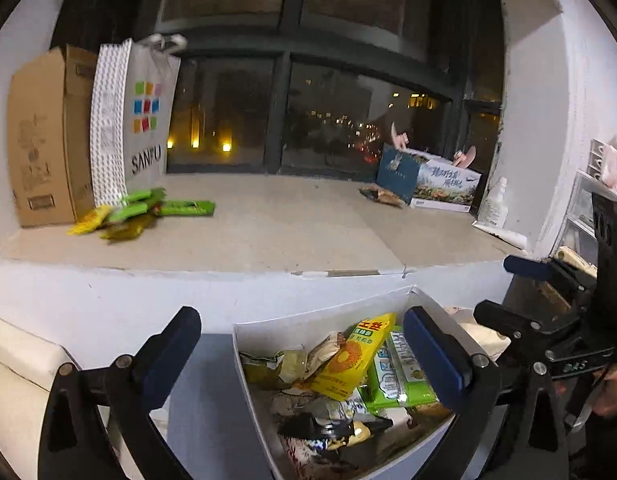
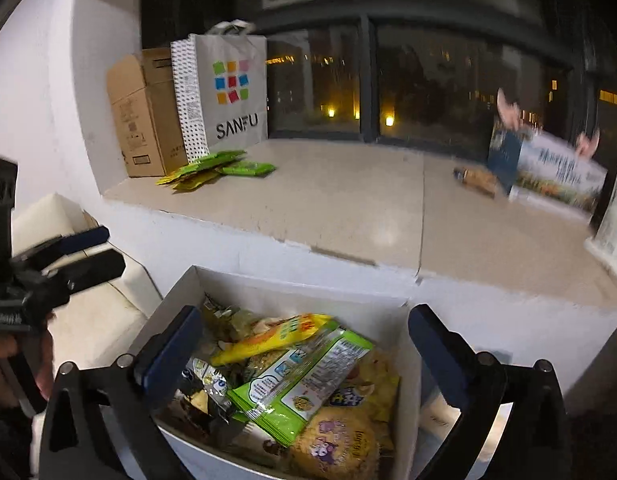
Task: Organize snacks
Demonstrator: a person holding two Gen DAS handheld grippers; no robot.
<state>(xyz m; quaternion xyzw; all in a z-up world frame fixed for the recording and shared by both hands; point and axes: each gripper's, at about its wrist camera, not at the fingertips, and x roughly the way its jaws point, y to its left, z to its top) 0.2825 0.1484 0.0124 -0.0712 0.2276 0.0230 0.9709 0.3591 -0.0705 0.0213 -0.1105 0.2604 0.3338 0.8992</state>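
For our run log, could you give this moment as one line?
left gripper open | right gripper open | both above snack box | green packets on sill

My left gripper (image 1: 302, 354) appears in its own wrist view with fingers entering from 7 and 5 o'clock, jaws spread wide, nothing between the blue pads (image 1: 434, 354). In the same view my right gripper (image 1: 504, 286) enters at 3 o'clock, fingers pointing toward 9 o'clock and parted, with my right hand (image 1: 612, 390) on its handle at 4 o'clock. In the right wrist view my right gripper (image 2: 304, 350) likewise stands wide open, holding nothing. There my left gripper (image 2: 106, 248) enters at 9 o'clock, fingers parted, pointing toward 3 o'clock, gripped by my left hand (image 2: 12, 364) at 8 o'clock.
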